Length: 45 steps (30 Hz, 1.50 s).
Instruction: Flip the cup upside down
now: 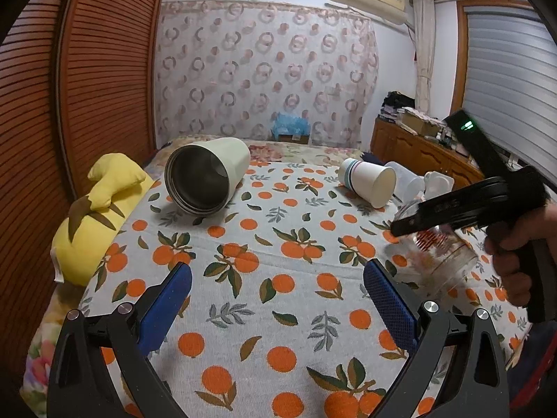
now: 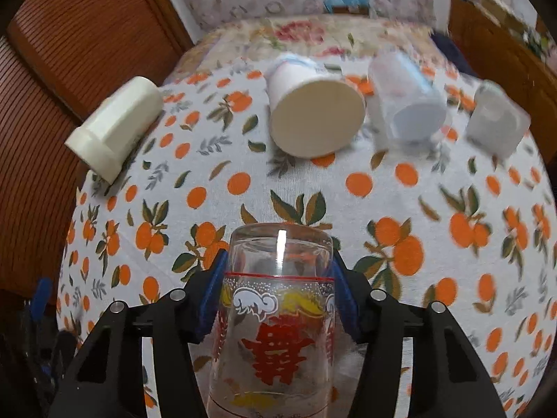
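Note:
A clear glass cup with red and yellow print sits between the blue pads of my right gripper, which is shut on it; the cup points away from the camera, tilted above the orange-print cloth. In the left wrist view the same glass cup hangs tilted under the right gripper at the right. My left gripper is open and empty, low over the cloth at the front.
A cream steel-lined tumbler lies on its side at the back left. A white paper cup, a translucent plastic cup and a small frosted cup lie at the back right. A yellow plush toy lies at the left edge.

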Each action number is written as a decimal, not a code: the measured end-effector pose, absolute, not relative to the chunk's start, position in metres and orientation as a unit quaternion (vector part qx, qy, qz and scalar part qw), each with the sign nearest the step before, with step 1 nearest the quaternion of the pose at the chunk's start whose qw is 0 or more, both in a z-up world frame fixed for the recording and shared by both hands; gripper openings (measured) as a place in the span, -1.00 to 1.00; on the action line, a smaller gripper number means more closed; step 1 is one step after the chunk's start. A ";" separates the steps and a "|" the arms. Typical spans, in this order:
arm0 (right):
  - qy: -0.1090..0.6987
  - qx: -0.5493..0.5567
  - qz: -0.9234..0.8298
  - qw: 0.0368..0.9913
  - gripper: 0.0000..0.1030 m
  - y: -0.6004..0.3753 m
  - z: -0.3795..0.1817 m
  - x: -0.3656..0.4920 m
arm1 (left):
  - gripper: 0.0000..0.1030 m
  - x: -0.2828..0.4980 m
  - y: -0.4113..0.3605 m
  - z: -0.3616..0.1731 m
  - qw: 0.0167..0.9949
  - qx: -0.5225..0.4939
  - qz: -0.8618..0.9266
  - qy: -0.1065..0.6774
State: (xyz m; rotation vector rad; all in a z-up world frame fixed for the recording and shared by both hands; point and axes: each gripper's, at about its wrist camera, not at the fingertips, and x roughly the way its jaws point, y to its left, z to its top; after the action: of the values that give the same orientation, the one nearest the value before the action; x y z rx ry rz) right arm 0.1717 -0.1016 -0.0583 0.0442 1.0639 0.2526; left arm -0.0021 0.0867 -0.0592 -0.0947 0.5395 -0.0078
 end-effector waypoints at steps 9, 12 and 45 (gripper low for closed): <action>0.410 -0.033 0.157 0.898 0.13 -0.105 -0.026 0.153 | 0.85 -0.001 0.085 -0.060 0.963 -0.040 -0.003 0.268; 0.382 -0.060 0.160 0.908 0.13 -0.102 -0.019 0.146 | 0.85 0.000 0.085 -0.060 0.963 -0.041 -0.004 0.268; 0.292 -0.073 0.198 0.933 0.38 -0.113 -0.022 0.098 | 0.85 0.009 0.066 -0.044 0.962 -0.017 -0.005 0.271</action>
State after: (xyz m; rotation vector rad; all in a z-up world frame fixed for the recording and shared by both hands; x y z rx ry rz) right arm 0.0984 -0.1135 -0.0225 -0.1486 0.5980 0.4055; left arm 0.0086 0.0661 -0.0444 -0.0341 0.5491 -0.0111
